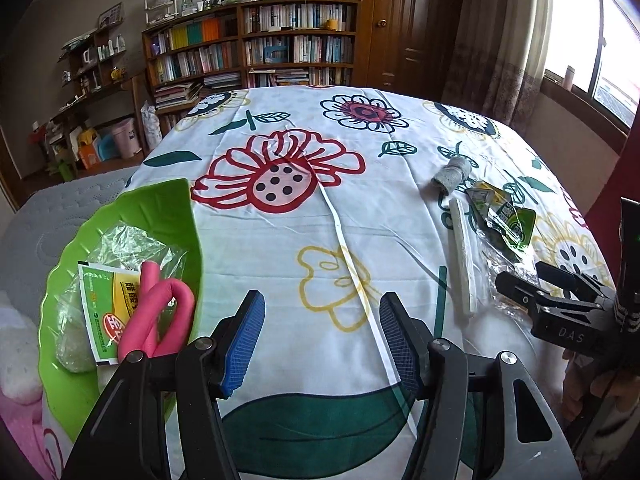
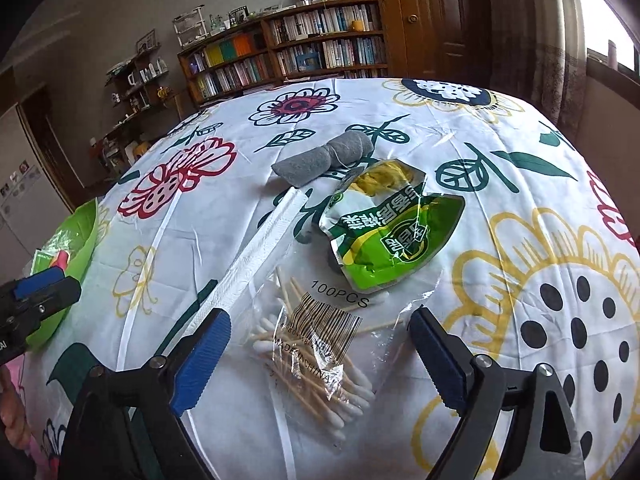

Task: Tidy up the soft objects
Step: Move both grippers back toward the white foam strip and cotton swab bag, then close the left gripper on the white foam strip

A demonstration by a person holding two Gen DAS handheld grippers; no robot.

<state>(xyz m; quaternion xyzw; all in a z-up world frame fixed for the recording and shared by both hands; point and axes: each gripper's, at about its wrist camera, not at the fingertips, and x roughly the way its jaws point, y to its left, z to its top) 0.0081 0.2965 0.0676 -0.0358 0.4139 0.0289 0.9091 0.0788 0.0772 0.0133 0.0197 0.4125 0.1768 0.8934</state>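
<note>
Clear plastic crinkles between my right gripper's [image 2: 320, 360] spread pads: the cotton swab bag [image 2: 316, 344], printed "100PCS" and "MADE IN CHINA", lies on the floral bedsheet [image 2: 520, 160], so I judge it my next pick. My left gripper [image 1: 322, 344] hangs open and empty beside the green bowl [image 1: 176, 208], where a pink foam curler [image 1: 160, 312] sits.

Your floral-print cloth-covered bench [image 2: 400, 100] carries a green plastic plate [image 1: 160, 208], grey rolled cloth [image 2: 320, 158], white flat stick [image 2: 260, 248], green snack pouch [image 2: 384, 236] and clear cotton-swab bag [image 2: 320, 340].
</note>
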